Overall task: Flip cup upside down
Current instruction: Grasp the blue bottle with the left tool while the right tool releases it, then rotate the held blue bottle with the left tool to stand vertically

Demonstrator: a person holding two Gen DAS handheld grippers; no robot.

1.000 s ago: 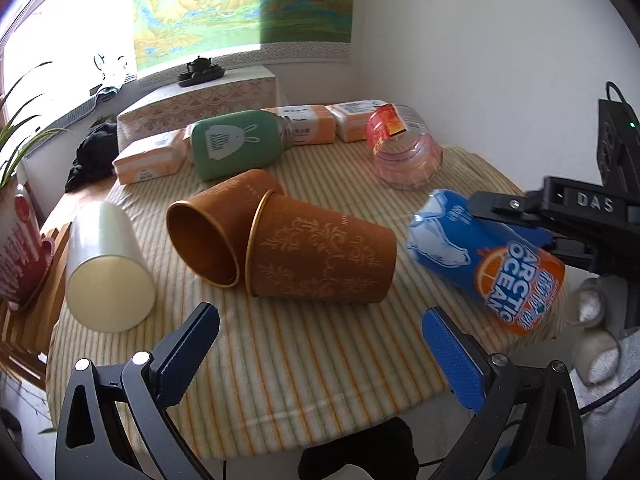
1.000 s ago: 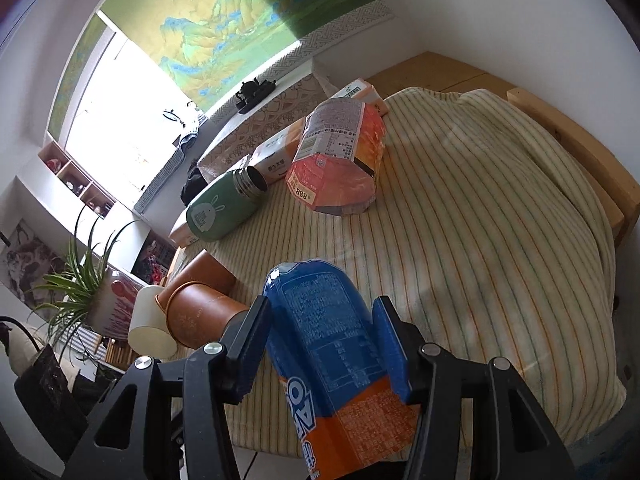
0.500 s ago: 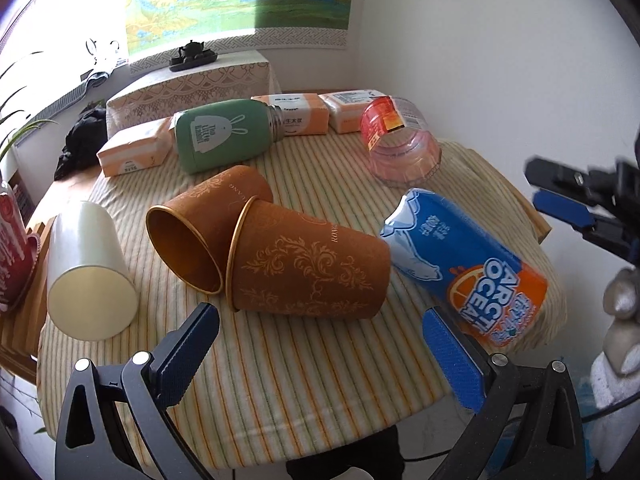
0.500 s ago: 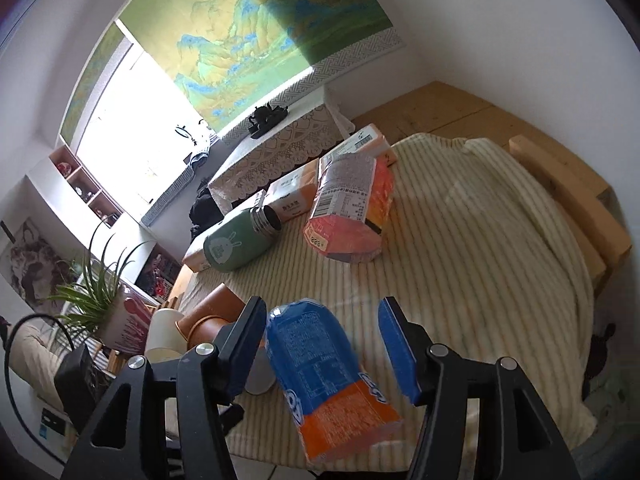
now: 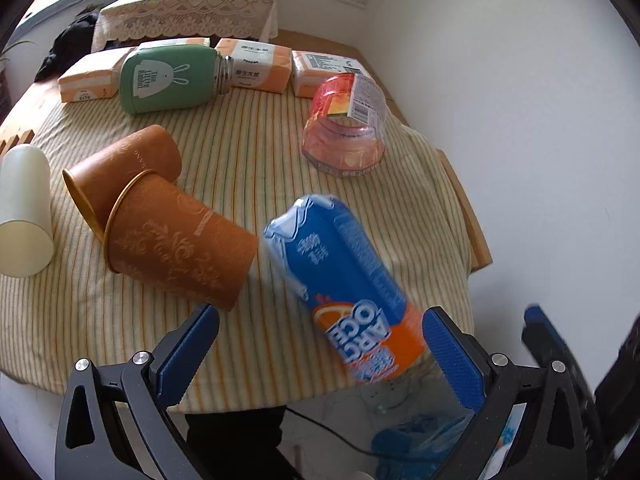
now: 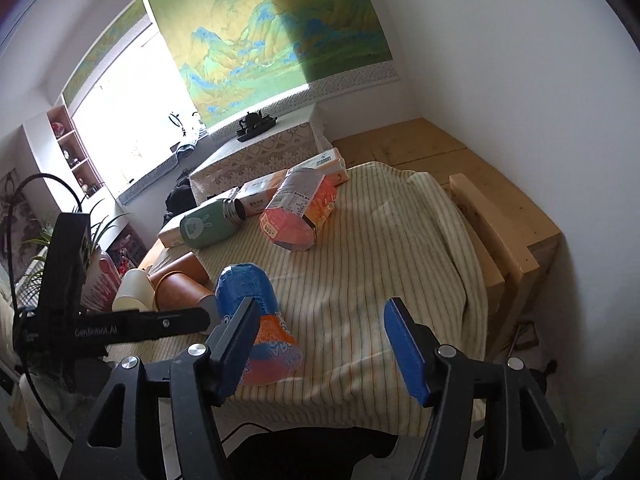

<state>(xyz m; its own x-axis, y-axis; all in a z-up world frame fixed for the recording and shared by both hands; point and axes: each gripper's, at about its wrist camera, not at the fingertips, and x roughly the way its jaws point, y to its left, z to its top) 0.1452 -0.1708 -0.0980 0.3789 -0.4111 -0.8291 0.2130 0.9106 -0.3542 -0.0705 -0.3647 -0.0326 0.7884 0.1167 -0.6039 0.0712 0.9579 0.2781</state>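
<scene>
The blue and orange "Arctic Ocean" cup [image 5: 344, 280] lies on its side on the striped tablecloth [image 5: 248, 168], orange end toward the table's front edge. My left gripper [image 5: 320, 314] is open, and the cup's near end shows between its blue pads without visible contact. In the right wrist view the cup [image 6: 248, 292] sits ahead and left of my right gripper [image 6: 322, 308], which is open, empty and drawn back from the table. A finger of the left gripper [image 6: 160, 324] reaches the cup's left side there.
Two brown cups [image 5: 180, 256] [image 5: 124, 168] lie on their sides left of the blue cup, with a white cup [image 5: 24, 216] further left. A green flask [image 5: 168, 80], a pink clear cup [image 5: 344, 136] and tissue packs [image 5: 260, 68] lie toward the back. The wall is close on the right.
The right gripper opened, let go of the blue cup and pulled back. The left gripper moved right and tilted down, so the cup now lies between its open fingers.
</scene>
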